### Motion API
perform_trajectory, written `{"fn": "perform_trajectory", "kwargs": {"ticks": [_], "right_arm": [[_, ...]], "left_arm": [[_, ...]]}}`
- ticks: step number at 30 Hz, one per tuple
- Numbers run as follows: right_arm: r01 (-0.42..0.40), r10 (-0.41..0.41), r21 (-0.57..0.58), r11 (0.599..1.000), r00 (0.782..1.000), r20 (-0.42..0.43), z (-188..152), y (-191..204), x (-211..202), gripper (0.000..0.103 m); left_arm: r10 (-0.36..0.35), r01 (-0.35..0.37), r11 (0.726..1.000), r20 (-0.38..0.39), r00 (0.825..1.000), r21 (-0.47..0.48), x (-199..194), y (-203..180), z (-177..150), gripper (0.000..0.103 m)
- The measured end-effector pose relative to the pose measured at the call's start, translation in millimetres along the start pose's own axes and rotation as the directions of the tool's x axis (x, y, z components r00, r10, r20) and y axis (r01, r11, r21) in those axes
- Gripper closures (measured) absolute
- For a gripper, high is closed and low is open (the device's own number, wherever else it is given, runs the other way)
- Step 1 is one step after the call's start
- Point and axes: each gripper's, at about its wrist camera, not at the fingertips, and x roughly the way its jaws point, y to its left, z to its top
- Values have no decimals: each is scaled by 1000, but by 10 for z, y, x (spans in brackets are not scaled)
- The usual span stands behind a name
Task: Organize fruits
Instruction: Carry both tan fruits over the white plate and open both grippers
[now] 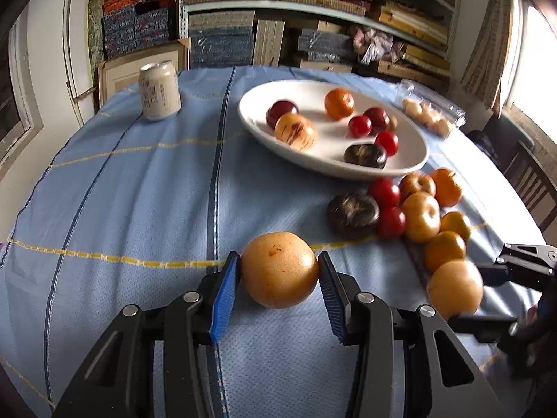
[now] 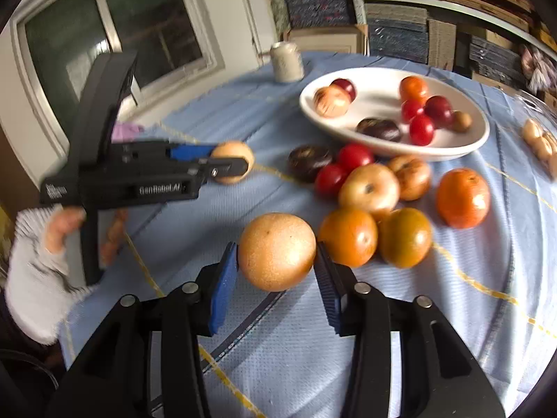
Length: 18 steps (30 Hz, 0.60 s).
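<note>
Gripping tan pear (image 1: 279, 270), left claw (image 1: 279, 271) clamped; right claw (image 2: 276, 254) pinching second pear (image 2: 276, 251) beside oranges (image 2: 348, 237)

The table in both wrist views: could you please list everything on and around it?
plate: one, white, far side of the table
plated fruits: eight, red, orange, tan, dark purple, in the plate
loose fruits: eight, red, orange, yellow, dark purple, on the cloth beside the plate
can: one, pale, far left
clear pack: one, small pale pieces, right of the plate
tablecloth: one, blue, yellow lines
shelves: stacked boxes, behind
left golden fruit: one, gripped
right golden fruit: one, gripped
left gripper: black, blue pads
right gripper: same
left hand: pale sleeve
</note>
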Motion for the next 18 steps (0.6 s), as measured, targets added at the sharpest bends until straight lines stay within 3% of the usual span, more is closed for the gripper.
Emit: {"fn": "perform_trajectory", "kwargs": {"ticks": [7, 12, 18], "right_arm": [[22, -38, 98, 995, 986, 164, 179, -325, -553, 60], [97, -133, 149, 984, 959, 250, 489, -632, -853, 60], [122, -176, 190, 974, 938, 299, 897, -906, -912, 60]], "left_arm": [[-8, 8, 1000, 50, 999, 6, -113, -100, 264, 57], [-20, 18, 1000, 82, 996, 24, -113, -231, 680, 57], [-37, 36, 999, 129, 991, 14, 16, -413, 1227, 57]]}}
